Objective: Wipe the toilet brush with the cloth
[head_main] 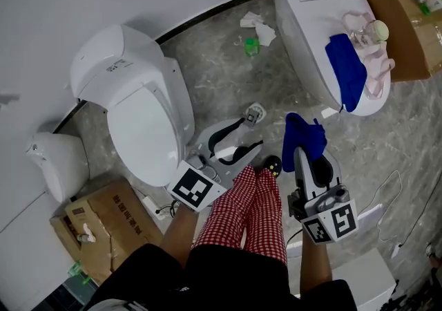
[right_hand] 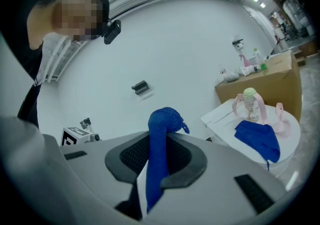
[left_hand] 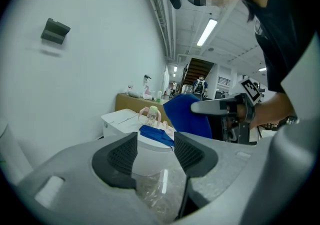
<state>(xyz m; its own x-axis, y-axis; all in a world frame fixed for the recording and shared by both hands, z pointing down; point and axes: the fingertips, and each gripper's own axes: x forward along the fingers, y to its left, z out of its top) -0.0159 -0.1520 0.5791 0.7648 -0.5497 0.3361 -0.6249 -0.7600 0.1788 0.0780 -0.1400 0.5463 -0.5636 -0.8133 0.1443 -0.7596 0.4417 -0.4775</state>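
Gripped blue cloth (head_main: 304,135), illegible toilet label (head_main: 119,66)

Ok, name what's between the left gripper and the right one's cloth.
Head view: only bare grey floor between the left gripper and the held cloth; the person's dark shoe sits just below.

a deep blue cloth (head_main: 304,138) is pinched between the jaws of the right tool (head_main: 309,157). its bunched top flops over above the pads and its tail hangs below them. a second blue cloth (head_main: 347,68) lies draped over the edge of a closed toilet lid (head_main: 307,23). it touches what looks like the toilet brush (head_main: 376,31), pink and looped with a pale round top.
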